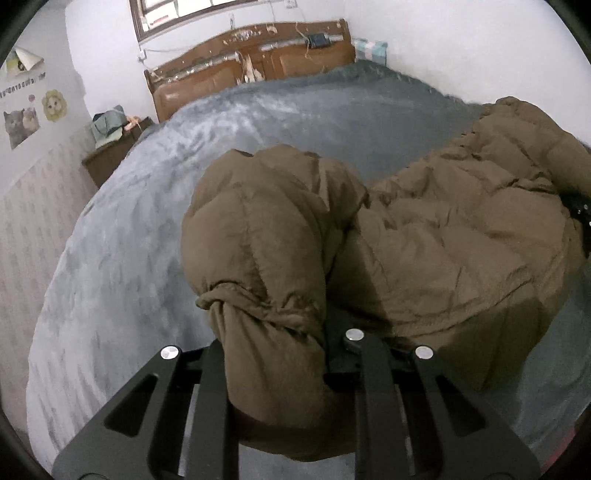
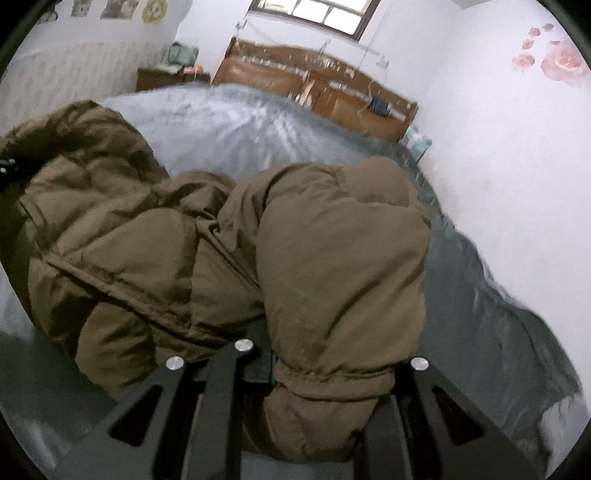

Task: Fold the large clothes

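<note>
Brown puffer jacket (image 1: 443, 229) sleeve cuffs between both tools' fingers, over bed (image 1: 147, 221).

I'm facing a bed under a grey plush blanket (image 1: 192, 147), its carved wooden headboard (image 1: 251, 62) against a white wall — a window (image 2: 317, 14) sits above it, daylight coming through. A brown nightstand (image 1: 107, 158) stands beside the bed; cat posters (image 1: 22, 122) hang on one wall, pink rose decals (image 2: 554, 59) on the other.
</note>
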`<act>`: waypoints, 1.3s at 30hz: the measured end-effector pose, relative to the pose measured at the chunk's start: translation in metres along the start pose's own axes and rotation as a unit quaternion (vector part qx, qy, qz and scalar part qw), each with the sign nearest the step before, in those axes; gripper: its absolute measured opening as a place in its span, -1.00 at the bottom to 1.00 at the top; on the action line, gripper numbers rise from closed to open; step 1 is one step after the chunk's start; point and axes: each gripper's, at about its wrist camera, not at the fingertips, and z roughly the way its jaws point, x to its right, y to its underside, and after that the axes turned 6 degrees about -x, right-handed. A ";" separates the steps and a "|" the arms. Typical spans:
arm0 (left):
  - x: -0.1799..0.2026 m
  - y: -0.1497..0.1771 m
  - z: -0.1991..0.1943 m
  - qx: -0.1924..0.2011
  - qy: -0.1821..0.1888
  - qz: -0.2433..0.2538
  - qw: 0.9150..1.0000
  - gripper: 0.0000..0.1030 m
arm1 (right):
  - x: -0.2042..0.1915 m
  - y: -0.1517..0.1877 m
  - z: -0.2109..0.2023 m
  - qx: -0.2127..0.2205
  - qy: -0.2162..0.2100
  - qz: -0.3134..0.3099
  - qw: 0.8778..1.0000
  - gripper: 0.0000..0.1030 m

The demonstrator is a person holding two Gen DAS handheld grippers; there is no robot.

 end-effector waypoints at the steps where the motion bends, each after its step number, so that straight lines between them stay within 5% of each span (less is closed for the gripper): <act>1: 0.011 0.005 0.009 -0.004 -0.003 0.003 1.000 -0.68 | -0.001 0.005 0.009 -0.008 -0.003 0.004 1.000 -0.70; 7: -0.007 0.025 0.028 -0.022 0.018 -0.016 0.999 -0.48 | 0.019 0.034 0.048 -0.045 -0.057 0.075 0.995 -0.31; 10: -0.012 0.029 0.033 -0.028 0.016 -0.019 0.999 -0.16 | 0.024 0.034 0.050 -0.055 -0.062 0.082 0.993 -0.03; 12: -0.023 0.030 0.033 -0.030 0.024 -0.034 0.999 0.36 | 0.028 0.026 0.057 -0.066 -0.056 0.086 0.993 0.18; 17: -0.028 0.033 0.030 -0.028 0.010 -0.061 0.998 0.85 | 0.032 0.027 0.045 -0.072 -0.055 0.077 0.993 0.46; 22: -0.058 0.043 0.008 -0.024 -0.004 -0.082 0.996 0.87 | 0.056 0.038 0.013 -0.043 -0.069 0.115 0.990 0.70; 28: -0.050 0.028 -0.022 -0.003 0.003 -0.089 0.996 0.87 | 0.084 0.029 -0.022 0.024 -0.100 0.189 0.977 0.70; 33: -0.034 0.017 -0.009 -0.001 -0.005 -0.108 0.994 0.80 | 0.059 0.026 -0.005 0.022 -0.088 0.180 0.980 0.64; 37: -0.052 0.033 0.018 -0.035 -0.009 -0.142 0.989 0.39 | 0.048 0.046 0.033 -0.010 -0.098 0.206 0.974 -0.16; 39: -0.064 0.045 0.035 -0.063 -0.001 -0.153 0.986 0.30 | 0.046 0.058 0.054 -0.030 -0.080 0.209 0.974 -0.28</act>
